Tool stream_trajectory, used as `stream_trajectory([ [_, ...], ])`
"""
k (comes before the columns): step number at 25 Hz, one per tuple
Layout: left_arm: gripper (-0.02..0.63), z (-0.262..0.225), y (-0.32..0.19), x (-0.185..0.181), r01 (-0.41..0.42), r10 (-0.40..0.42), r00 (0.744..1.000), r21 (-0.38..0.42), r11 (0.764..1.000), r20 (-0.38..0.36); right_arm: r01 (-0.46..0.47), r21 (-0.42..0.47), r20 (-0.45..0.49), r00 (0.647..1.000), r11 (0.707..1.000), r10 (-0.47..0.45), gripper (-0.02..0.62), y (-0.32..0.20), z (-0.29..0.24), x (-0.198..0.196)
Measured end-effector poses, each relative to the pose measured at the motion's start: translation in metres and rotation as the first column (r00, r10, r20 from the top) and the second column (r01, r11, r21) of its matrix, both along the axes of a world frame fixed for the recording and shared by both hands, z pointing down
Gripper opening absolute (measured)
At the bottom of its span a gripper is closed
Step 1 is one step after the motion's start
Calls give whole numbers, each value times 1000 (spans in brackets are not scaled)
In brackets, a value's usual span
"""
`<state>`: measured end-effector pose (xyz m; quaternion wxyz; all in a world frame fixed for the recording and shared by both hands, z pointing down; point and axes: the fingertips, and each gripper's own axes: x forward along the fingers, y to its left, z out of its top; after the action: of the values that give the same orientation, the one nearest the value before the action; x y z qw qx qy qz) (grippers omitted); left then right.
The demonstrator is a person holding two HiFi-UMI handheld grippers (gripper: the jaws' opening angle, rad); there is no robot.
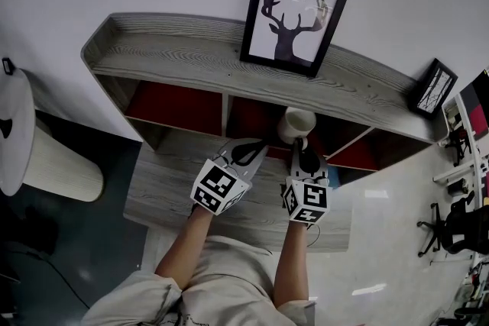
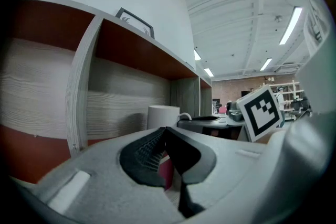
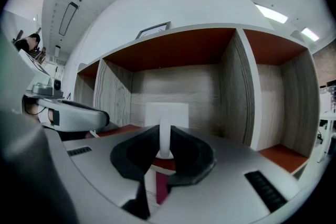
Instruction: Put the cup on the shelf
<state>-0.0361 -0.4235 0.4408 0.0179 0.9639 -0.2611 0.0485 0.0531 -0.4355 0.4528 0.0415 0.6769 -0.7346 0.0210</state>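
A white cup [image 1: 296,123] stands at the mouth of the middle compartment of the grey wooden shelf [image 1: 191,57], which has red-brown inner panels. My right gripper [image 1: 300,154] is shut on the cup's handle [image 3: 164,139]; in the right gripper view the cup body [image 3: 167,113] rises just beyond the jaws. Whether the cup rests on the compartment floor is hidden. Just left of the cup, my left gripper [image 1: 257,148] is shut with nothing in it. The left gripper view has the cup [image 2: 163,116] ahead of the closed left gripper [image 2: 164,131].
A framed deer picture [image 1: 294,15] leans on the shelf top, and a smaller frame [image 1: 432,86] stands at its right end. A grey wooden board [image 1: 164,187] lies under my arms. A white round stand [image 1: 30,141] is at left; office chairs [image 1: 457,225] at right.
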Motion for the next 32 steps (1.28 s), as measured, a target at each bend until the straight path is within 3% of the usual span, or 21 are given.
stream_trajectory([
  [11,9,-1,0,1,50,-50,999,-13,999,16,33,-1,15,999,999,-33,64,-9,0,1],
  [17,9,1,4,8,75,-75,997,-29,997,16,67,-17,-2,998,998,-67,104,-8,1,-4],
  [32,9,-13,31,21,150,-150,989,-26,988,-9,112,-12,-33,993,994,-112,106,34,-9,8],
])
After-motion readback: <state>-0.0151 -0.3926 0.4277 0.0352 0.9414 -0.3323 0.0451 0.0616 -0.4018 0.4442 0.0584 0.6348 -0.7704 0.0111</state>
